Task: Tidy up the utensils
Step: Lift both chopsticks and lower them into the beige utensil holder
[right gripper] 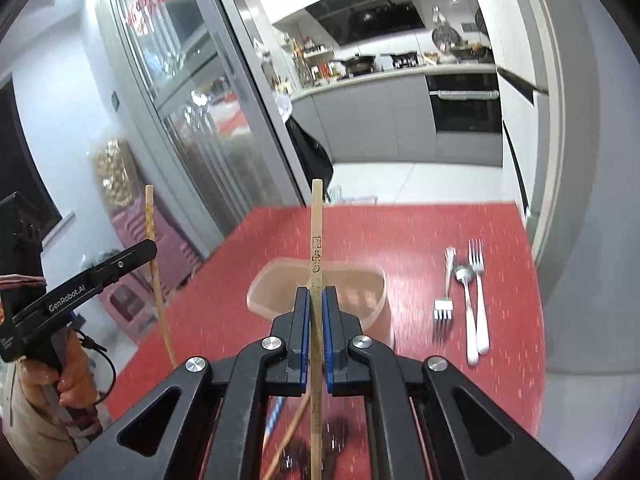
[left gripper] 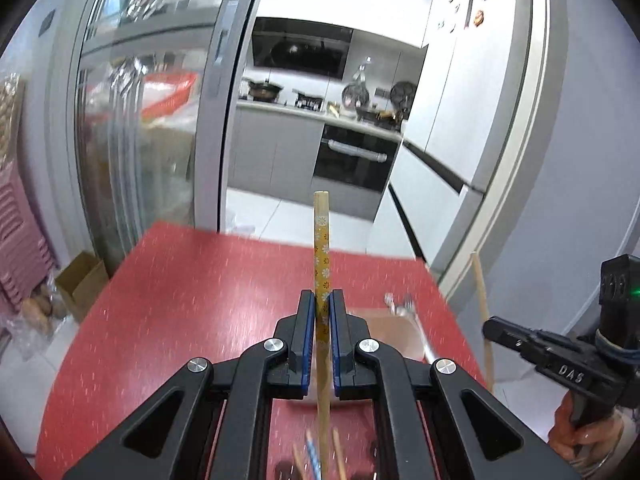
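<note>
Two chopsticks were in hand at once, one per gripper. The left gripper (left gripper: 321, 300) was clamped narrow on a yellow flower-patterned wooden chopstick (left gripper: 321, 240), which stood nearly upright between the blue pads with its square end well above the jaws and its lower length running down under them. The right gripper (right gripper: 317, 296) was closed just as tightly on a plain pale bamboo chopstick with dark printed characters (right gripper: 316, 232), held in the same upright way. Both hung above the red speckled surface (right gripper: 224, 280).

Ahead of and below the right gripper sat a translucent pinkish plastic container (right gripper: 372, 284), which I judged to be the place for the chopsticks. To its right, two silver metal forks (right gripper: 476, 256) and a silver metal spoon (right gripper: 464, 276) lay side by side on the surface, untouched. Beneath both grippers more loose chopsticks (left gripper: 316, 456) lay blurred on the surface.

To do the step well, each stick would want to be kept firmly pinched and tipped so the lower end leads into the container, one gripper going in ahead of the other so the long sticks do not cross or knock together. Letting go should wait until the tip rests inside, or the stick could bounce off the rim.
</note>
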A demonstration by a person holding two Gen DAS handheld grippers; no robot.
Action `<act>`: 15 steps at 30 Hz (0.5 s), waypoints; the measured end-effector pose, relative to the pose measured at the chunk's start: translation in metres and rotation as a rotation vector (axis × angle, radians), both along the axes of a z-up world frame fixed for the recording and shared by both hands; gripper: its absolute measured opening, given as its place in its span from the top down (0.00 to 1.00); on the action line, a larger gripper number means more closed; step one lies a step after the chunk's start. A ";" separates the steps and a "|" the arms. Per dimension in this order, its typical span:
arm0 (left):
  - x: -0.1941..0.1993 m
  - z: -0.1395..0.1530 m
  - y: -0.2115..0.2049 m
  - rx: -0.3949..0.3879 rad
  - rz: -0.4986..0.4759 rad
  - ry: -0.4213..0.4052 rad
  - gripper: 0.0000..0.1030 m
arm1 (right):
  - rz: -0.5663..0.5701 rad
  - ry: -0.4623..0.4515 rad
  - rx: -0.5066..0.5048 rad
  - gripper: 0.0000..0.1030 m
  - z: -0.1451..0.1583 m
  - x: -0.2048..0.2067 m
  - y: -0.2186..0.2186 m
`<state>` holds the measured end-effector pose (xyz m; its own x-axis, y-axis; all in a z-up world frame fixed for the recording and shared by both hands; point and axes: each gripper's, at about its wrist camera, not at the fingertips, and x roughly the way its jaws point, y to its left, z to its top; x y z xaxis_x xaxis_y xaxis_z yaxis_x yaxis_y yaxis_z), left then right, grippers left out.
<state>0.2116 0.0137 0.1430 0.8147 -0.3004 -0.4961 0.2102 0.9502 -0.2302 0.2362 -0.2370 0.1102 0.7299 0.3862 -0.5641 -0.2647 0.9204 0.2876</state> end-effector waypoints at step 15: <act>0.099 0.013 -0.031 0.004 0.062 -0.092 0.70 | -0.026 -0.116 0.024 0.94 0.021 0.113 0.019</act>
